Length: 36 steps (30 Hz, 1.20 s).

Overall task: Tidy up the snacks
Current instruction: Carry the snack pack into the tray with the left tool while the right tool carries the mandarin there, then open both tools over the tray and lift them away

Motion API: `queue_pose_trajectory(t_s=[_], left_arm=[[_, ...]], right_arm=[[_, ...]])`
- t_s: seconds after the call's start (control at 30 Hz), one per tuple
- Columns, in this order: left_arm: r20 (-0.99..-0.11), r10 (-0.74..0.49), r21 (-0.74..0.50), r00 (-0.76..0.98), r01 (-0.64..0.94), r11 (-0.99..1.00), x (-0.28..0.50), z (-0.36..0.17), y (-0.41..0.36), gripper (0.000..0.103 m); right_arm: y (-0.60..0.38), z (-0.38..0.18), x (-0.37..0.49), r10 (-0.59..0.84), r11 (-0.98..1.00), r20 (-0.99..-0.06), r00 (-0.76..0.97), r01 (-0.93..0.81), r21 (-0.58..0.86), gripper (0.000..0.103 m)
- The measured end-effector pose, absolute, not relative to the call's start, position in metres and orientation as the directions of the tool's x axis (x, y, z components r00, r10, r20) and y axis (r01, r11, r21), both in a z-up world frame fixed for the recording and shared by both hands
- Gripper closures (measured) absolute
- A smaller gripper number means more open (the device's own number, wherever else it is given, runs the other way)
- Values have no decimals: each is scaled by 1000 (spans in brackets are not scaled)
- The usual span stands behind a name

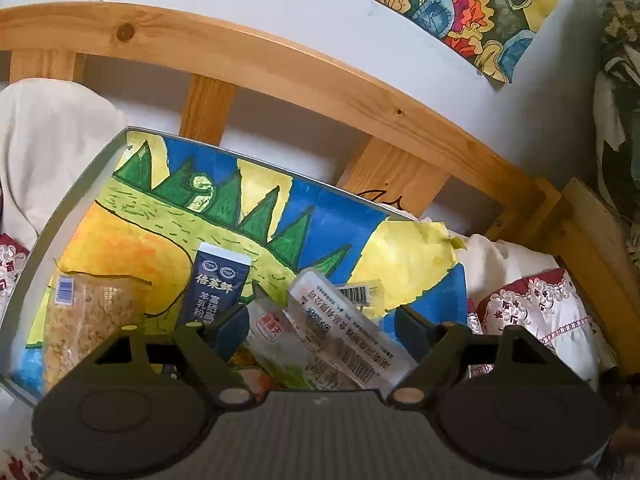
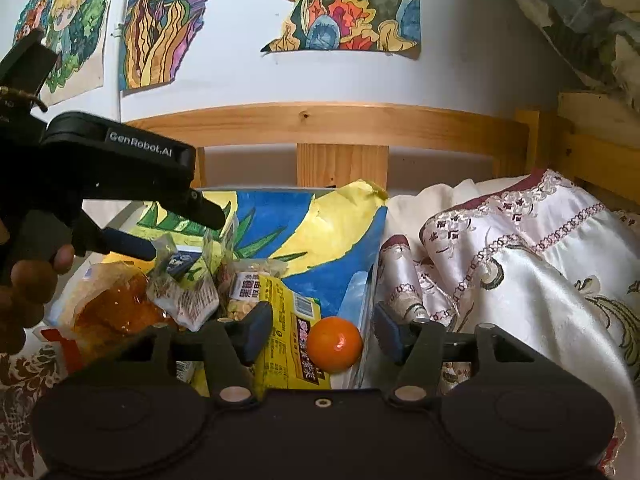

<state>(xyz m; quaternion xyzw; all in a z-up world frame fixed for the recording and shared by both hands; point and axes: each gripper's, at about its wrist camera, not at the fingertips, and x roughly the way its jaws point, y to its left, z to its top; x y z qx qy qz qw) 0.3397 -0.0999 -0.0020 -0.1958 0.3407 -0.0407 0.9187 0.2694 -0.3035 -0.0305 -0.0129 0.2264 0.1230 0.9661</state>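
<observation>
Nearest the left wrist view, the left tool [image 1: 320, 326] is standing with its jaws wide apart, nothing pressed between the pads. It is hovering over a heap of snacks inside a grey tray [image 1: 72, 196] whose floor is lined with a painted dinosaur drawing [image 1: 224, 208]. Directly between the open jaws, a clear wrapped snack with a white barcode label [image 1: 348, 328] is lying tilted, apart from both pads. Just to its left, a dark blue sachet [image 1: 218, 288] with white lettering is leaning upright, and further left a clear bag of pale crumbly pieces [image 1: 88, 320] is resting against the tray's side.

From the right wrist view, the right tool [image 2: 320, 334] is also gaping, its pads gripping nothing. An orange fruit [image 2: 336, 344] is sitting between the jaws, touching neither pad, at the tray's right corner on a yellow packet [image 2: 280, 320]. Left of that, a bag of amber pieces [image 2: 112, 312] and several small clear wrappers are piling together. A person's hand [image 2: 28, 292] is holding the other tool's handle at the left edge of this view.

Beside the tray, a cream and maroon embroidered satin quilt [image 2: 520, 280] is lying bunched on the bed. Beyond, a pine headboard [image 2: 340, 124] is running across, and colourful drawings [image 2: 352, 12] are hanging on the white wall behind it.
</observation>
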Motion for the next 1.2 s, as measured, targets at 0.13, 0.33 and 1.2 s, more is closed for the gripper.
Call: queue_pose_trajectory(t_s=[0.13,0.33,1.2], left_arm=[[-603,-199,-384,773,-63,921,333,0,-96,15],[-577,-164,-365,800,-74,928,314,7,-88,6],[-521,-25,-252,853,-126,959,209,37,-47,1]], right_arm=[[-302,-26,267,236,969,-426,873,-246,32,37],[-298,-16,259,246,966,-396,884,-256,30,23],[-283,23,204,279,958,-284,917,-285,24,1]])
